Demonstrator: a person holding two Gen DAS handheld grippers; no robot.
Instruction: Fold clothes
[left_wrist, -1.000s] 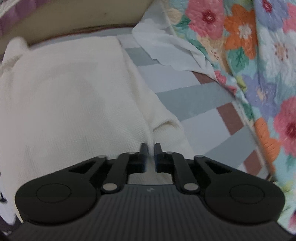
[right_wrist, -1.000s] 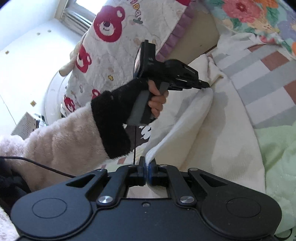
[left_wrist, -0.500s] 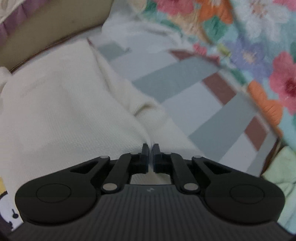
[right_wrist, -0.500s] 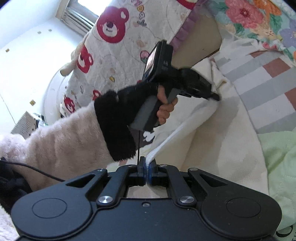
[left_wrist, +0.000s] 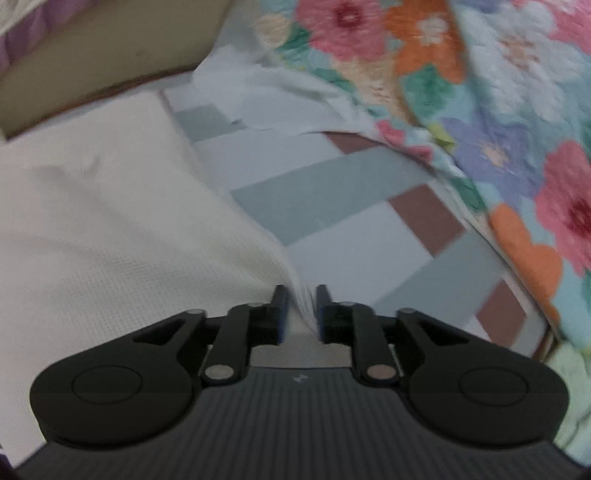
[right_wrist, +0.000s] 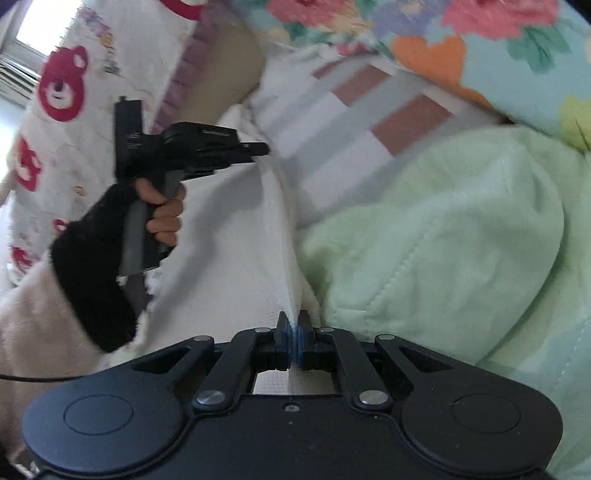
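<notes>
- The left gripper (left_wrist: 298, 299) has just been opening: its jaws, nearly together half a second ago, now stand apart, with the edge of the cream waffle-knit garment (left_wrist: 110, 229) loose between them, lying against the right-hand finger.
- The right gripper (right_wrist: 294, 325) stays clamped on a raised fold of the same garment.
- The garment lies on the bed's striped sheet (left_wrist: 332, 206), beside the floral quilt (left_wrist: 498, 110).
- In the right wrist view a green blanket (right_wrist: 443, 229) now fills more of the right side.
</notes>
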